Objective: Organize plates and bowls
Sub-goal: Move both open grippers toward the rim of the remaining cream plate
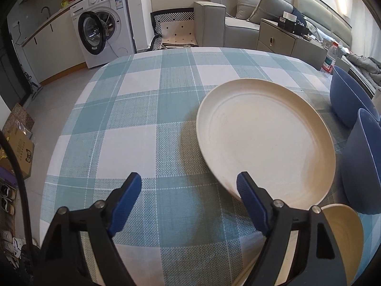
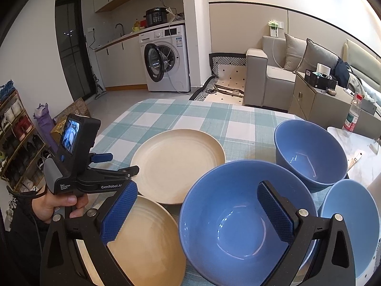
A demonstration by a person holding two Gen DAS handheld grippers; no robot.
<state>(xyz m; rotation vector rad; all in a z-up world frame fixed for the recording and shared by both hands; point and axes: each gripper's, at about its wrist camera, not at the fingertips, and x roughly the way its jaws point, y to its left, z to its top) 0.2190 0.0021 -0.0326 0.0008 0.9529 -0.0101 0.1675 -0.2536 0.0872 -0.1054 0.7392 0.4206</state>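
Checked cloth covers desk [image 1: 133,124]; washer [image 2: 166,57] and sofa [image 2: 273,76] behind. We see two cream plates: far plate [image 2: 178,164] flat on cloth, near plate [image 2: 147,245] just beside it. Three blue bowls [image 2: 238,224] cluster to right. Left tool [image 1: 188,186]: jaws apart, nothing between, right finger over far plate's near rim. Right tool [image 2: 197,212]: jaws apart, above nearest bowl, gripping nothing. Hand [image 2: 59,205] holds left tool.

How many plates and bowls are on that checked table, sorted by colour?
Cream plates: 2, the far cream plate and the near cream plate.
Blue bowls: 3, the middle blue bowl, the far blue bowl and the right-hand blue bowl.
Total: 5.
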